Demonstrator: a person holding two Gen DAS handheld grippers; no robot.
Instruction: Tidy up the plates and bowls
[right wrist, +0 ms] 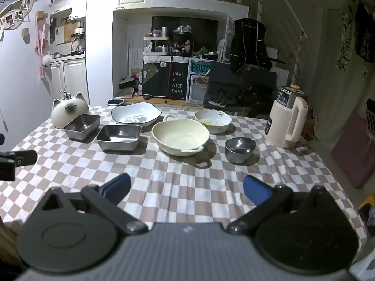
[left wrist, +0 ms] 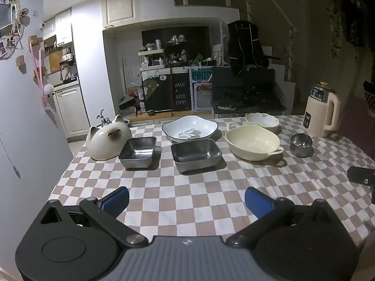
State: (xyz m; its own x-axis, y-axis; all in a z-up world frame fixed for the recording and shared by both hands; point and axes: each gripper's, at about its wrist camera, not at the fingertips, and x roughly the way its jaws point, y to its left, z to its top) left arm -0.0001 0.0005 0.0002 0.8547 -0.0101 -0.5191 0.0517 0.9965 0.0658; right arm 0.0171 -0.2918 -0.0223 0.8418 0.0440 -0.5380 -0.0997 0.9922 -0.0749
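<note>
Tools (left wrist: 187, 200) (both agape) face bowls (left wrist: 196, 154).

Two steel trays (left wrist: 137, 149) (left wrist: 196, 155) left, handled bowl (left wrist: 253, 141) right — kettle (left wrist: 322, 111) far right

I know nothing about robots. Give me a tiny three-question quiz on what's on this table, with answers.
1. True or false: the left gripper is holding a bowl.
2. How many square steel trays stand on the table?
3. Which sits nearest the kettle: A) cat jar, B) steel cup, C) blue-rimmed dish?

Key: 1 false, both it and the right gripper are open and empty; 2 two; 3 B.
</note>
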